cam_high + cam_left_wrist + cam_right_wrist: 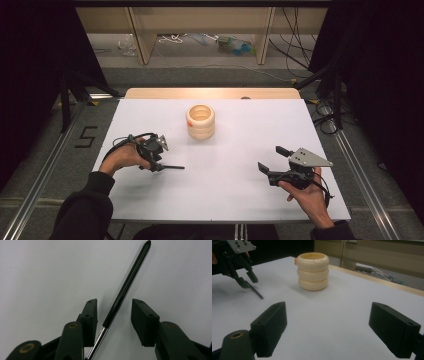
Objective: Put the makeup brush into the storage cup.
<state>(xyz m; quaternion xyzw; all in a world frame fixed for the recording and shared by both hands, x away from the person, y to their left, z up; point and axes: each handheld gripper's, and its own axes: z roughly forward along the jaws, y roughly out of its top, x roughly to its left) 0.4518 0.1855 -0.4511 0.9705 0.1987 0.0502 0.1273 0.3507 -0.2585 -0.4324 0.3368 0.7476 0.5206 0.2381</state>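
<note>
High view: our left gripper (pixel 159 162) sits over a thin black brush (pixel 172 167) lying on the white table (pixel 225 195), left of centre.

Left gripper view: jaws half-closed, straddling the handle, not pinching yet. It looks light, stiff and slick; we'd grip near the metal collar (pixel 100 336).

Right gripper view: right gripper (pixel 332 332) wide open, empty. Cream ringed pot (pixel 312 271) stands well apart; nothing blocks.

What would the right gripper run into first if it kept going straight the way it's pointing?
Probably the cream ringed holder: it stands ahead of the open right gripper, slightly left of centre, with bare white table between. Depth is hard to judge.
</note>
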